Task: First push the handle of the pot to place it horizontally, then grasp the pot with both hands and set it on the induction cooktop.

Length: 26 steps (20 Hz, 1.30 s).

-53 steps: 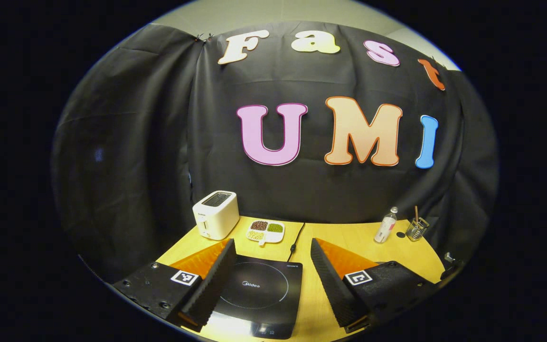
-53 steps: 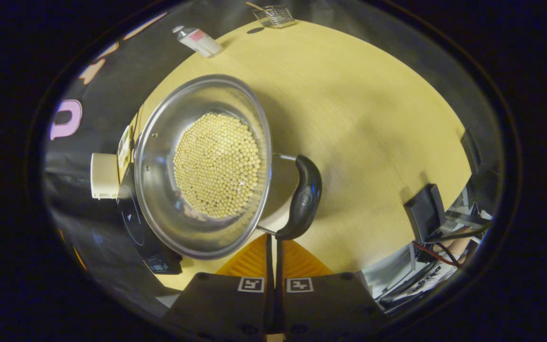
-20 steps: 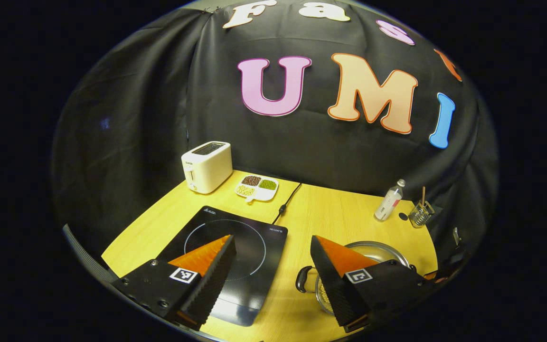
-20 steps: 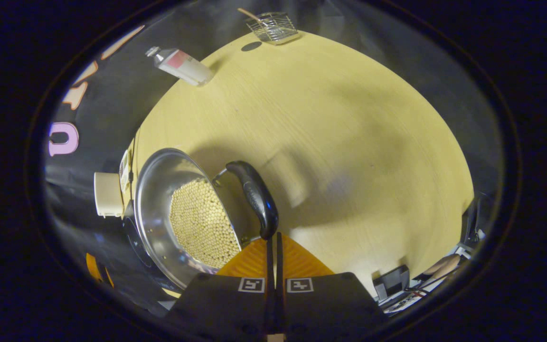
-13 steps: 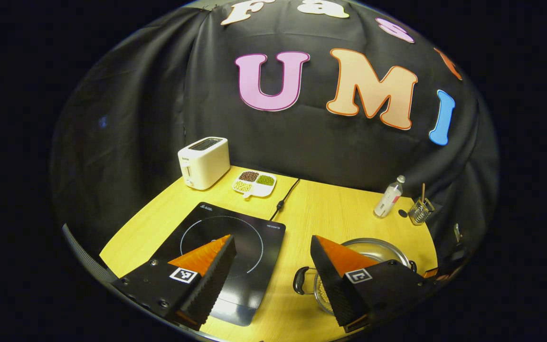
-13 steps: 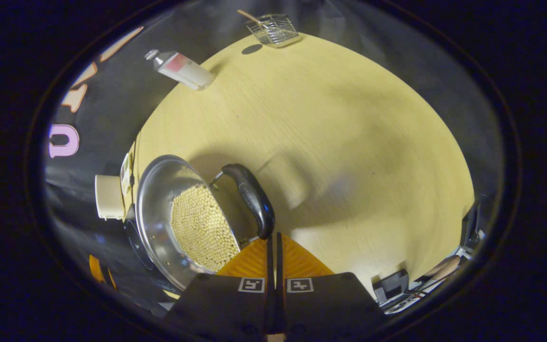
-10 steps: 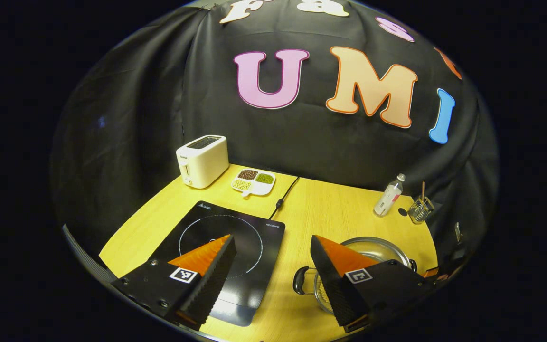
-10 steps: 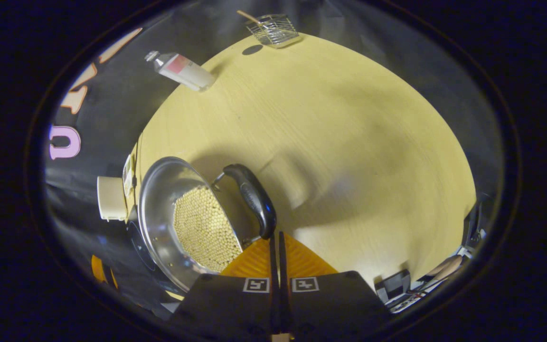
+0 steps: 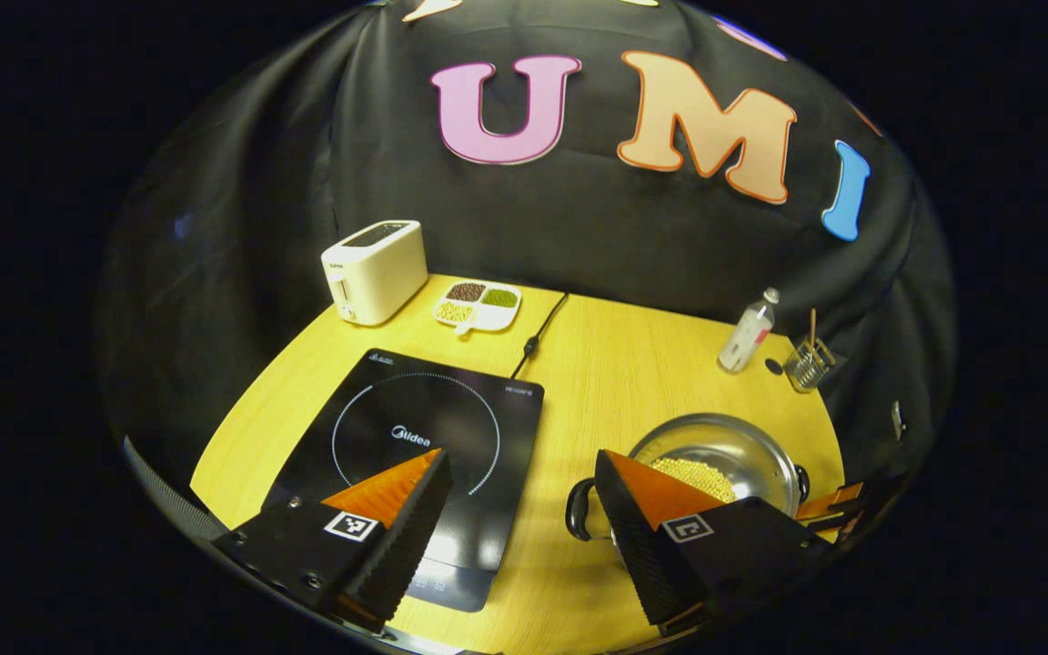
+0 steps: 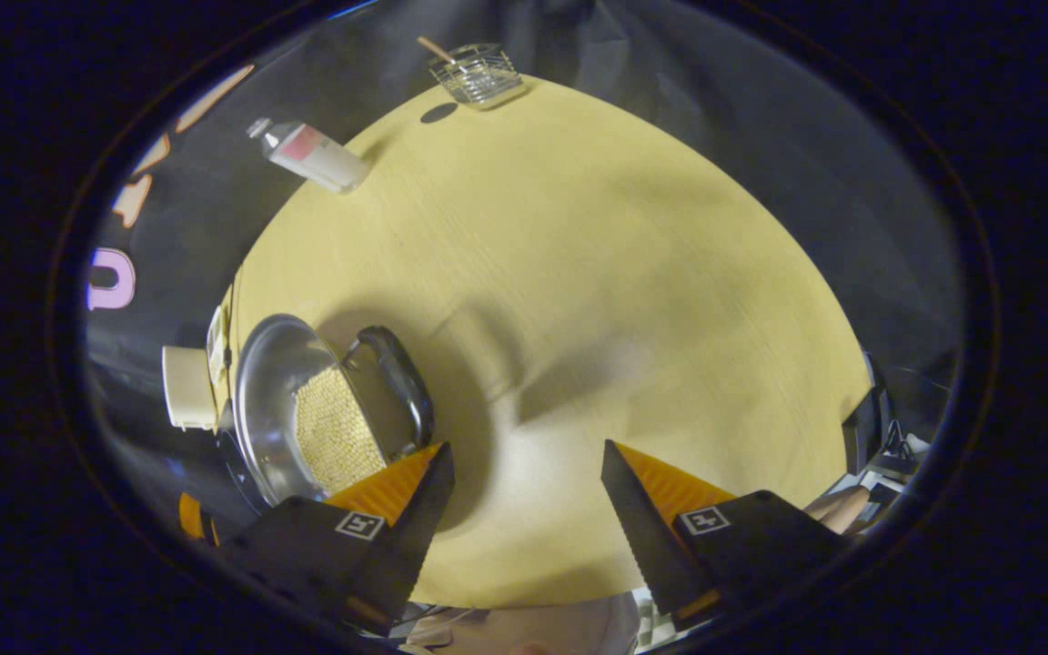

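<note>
Steel pot of yellow beans sits on the wooden counter just beside the induction cooktop; left claw and right claw both hang spread apart, holding nothing.

A light wooden table with a rounded edge carries the bystander objects. At about 10 o'clock in the left gripper view stands a white two-slot toaster, upright against the black cloth wall. Just beside it, toward 11 o'clock, lies a white divided dish with three compartments of dark brown, green and pale beans. A thin black power cable runs across the tabletop at 12 o'clock. At about 2 o'clock stands a small clear plastic bottle with a pink label, near a wire-mesh holder (a thin wooden stick rises from it).
</note>
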### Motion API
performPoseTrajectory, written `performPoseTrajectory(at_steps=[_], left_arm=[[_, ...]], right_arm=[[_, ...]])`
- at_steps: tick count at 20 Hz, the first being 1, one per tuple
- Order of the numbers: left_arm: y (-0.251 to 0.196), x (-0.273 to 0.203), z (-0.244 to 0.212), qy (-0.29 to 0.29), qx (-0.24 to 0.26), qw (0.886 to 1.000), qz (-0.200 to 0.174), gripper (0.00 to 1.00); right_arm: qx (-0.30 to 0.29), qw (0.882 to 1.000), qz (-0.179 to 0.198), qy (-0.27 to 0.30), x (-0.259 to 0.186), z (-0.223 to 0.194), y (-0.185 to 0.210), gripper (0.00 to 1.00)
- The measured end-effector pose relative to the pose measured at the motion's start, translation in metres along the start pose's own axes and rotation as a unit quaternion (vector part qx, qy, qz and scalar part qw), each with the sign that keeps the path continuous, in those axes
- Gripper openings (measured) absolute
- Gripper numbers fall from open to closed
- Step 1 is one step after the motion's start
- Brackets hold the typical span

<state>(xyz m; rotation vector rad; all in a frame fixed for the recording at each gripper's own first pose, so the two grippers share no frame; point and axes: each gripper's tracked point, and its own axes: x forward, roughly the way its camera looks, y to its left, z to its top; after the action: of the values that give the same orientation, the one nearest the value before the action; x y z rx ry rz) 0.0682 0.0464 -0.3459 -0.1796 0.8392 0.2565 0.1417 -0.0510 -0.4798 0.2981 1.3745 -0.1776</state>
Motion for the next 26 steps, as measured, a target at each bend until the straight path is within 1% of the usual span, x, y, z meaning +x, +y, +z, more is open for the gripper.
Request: performPoseTrajectory(at_steps=[1,3,4,5,6,7,9,11,12,13,16,18,21,22,23,24,25,26], left_arm=[[-0.004,0.000,-0.006,0.010,0.005,1.000,-0.005,0.98],[-0.013,0.000,-0.015,0.030,0.018,0.999,-0.019,0.97],[-0.016,0.001,-0.018,0.038,0.026,0.999,-0.024,0.98],[-0.017,0.003,-0.023,0.049,0.032,0.998,-0.027,0.97],[-0.020,0.007,-0.029,0.063,0.036,0.997,-0.030,0.97],[-0.023,0.008,-0.036,0.079,0.038,0.996,-0.035,0.97],[-0.030,0.016,-0.045,0.108,0.038,0.992,-0.048,0.97],[-0.038,0.024,-0.054,0.138,0.040,0.988,-0.063,0.98],[-0.041,0.029,-0.058,0.152,0.044,0.985,-0.071,0.98],[-0.043,0.031,-0.063,0.164,0.046,0.982,-0.077,0.97],[-0.052,0.046,-0.077,0.210,0.044,0.972,-0.096,0.95],[-0.056,0.056,-0.084,0.232,0.046,0.966,-0.107,0.92],[-0.058,0.072,-0.090,0.252,0.051,0.960,-0.109,0.89],[-0.058,0.077,-0.093,0.261,0.052,0.958,-0.108,0.89],[-0.058,0.081,-0.098,0.271,0.053,0.955,-0.108,0.89],[-0.058,0.085,-0.102,0.280,0.054,0.953,-0.107,0.89],[-0.059,0.088,-0.104,0.287,0.050,0.951,-0.104,0.88],[-0.061,0.090,-0.106,0.292,0.041,0.950,-0.102,0.86]], right_arm=[[-0.009,1.000,-0.001,-0.008,-0.005,0.004,-0.002,1.00],[-0.027,0.999,0.002,-0.027,-0.018,0.019,0.000,1.00],[-0.034,0.999,0.009,-0.034,-0.023,0.025,0.005,0.94],[-0.040,0.998,0.021,-0.039,-0.029,0.030,0.014,1.00],[-0.048,0.997,0.035,-0.043,-0.034,0.035,0.023,0.94],[-0.055,0.996,0.047,-0.045,-0.038,0.038,0.033,1.00],[-0.073,0.994,0.063,-0.045,-0.037,0.042,0.047,1.00],[-0.091,0.993,0.070,-0.036,-0.030,0.043,0.055,1.00],[-0.100,0.992,0.075,-0.028,-0.025,0.042,0.059,0.94],[-0.110,0.991,0.077,-0.021,-0.021,0.040,0.060,1.00],[-0.140,0.987,0.080,0.010,-0.004,0.032,0.062,1.00],[-0.161,0.983,0.084,0.028,0.006,0.026,0.065,1.00],[-0.181,0.978,0.092,0.054,0.021,0.017,0.069,1.00],[-0.184,0.977,0.091,0.062,0.026,0.016,0.069,0.94],[-0.187,0.976,0.091,0.069,0.031,0.015,0.069,0.94],[-0.189,0.975,0.092,0.075,0.035,0.015,0.070,1.00],[-0.188,0.974,0.096,0.078,0.038,0.014,0.071,1.00],[-0.188,0.974,0.097,0.080,0.041,0.017,0.072,1.00]])
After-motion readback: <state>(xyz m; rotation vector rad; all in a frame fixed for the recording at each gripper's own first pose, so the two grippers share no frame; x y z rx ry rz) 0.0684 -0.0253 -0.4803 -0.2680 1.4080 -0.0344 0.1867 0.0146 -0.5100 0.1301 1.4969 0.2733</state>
